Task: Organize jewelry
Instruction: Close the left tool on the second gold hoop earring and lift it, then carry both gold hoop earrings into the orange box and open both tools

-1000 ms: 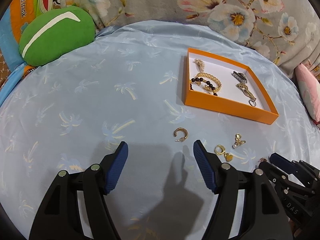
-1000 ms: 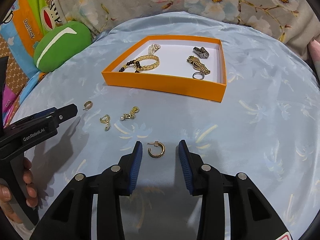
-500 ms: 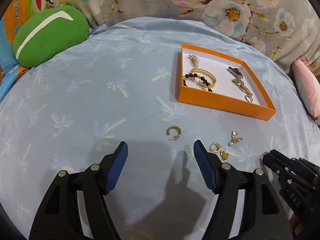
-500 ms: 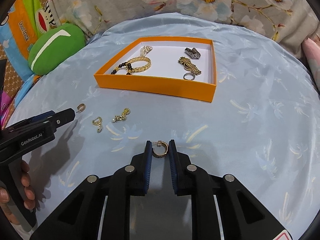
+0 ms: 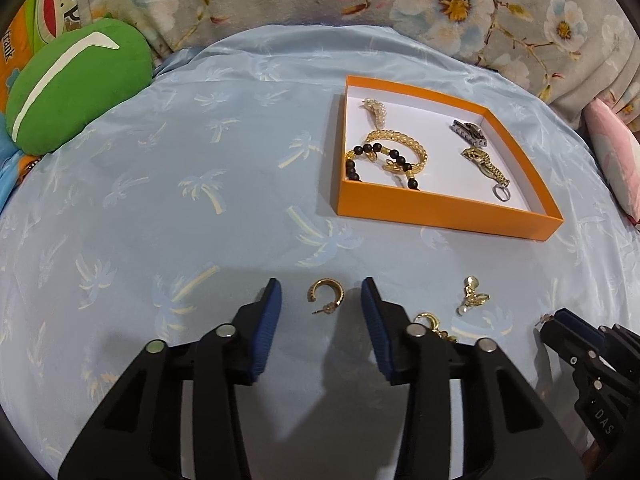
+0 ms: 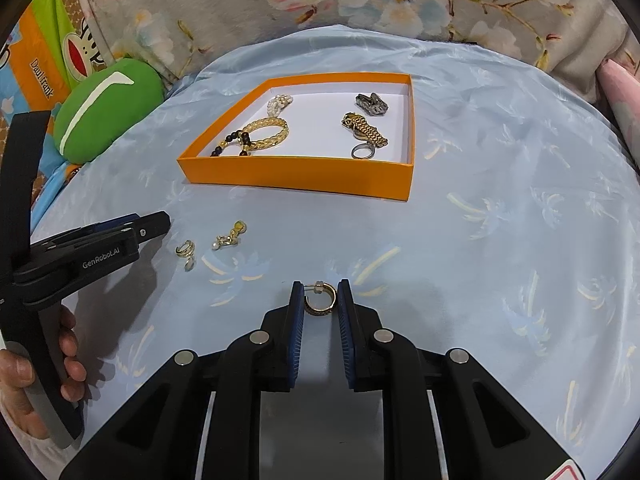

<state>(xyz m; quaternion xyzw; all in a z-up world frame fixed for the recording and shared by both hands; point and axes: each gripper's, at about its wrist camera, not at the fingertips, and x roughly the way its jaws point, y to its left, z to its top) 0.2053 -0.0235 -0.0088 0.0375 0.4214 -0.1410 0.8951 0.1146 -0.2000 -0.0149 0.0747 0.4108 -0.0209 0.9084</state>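
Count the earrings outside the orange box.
4. One gold hoop lies untouched inside the closing left gripper; a second hoop is clamped in the right gripper; a charm hoop and a pearl drop lie on the cloth between them. None seems hidden.

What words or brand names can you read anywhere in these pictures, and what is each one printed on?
"GenRobot.AI": side of the left claw, seen from the right wrist.
"DAS": body of the right claw, seen from the left wrist; any further letters are cut off.
"Daul Frank": orange strip of the cartoon cushion, small and warped, so uncertain.
Nothing readable on the orange box.
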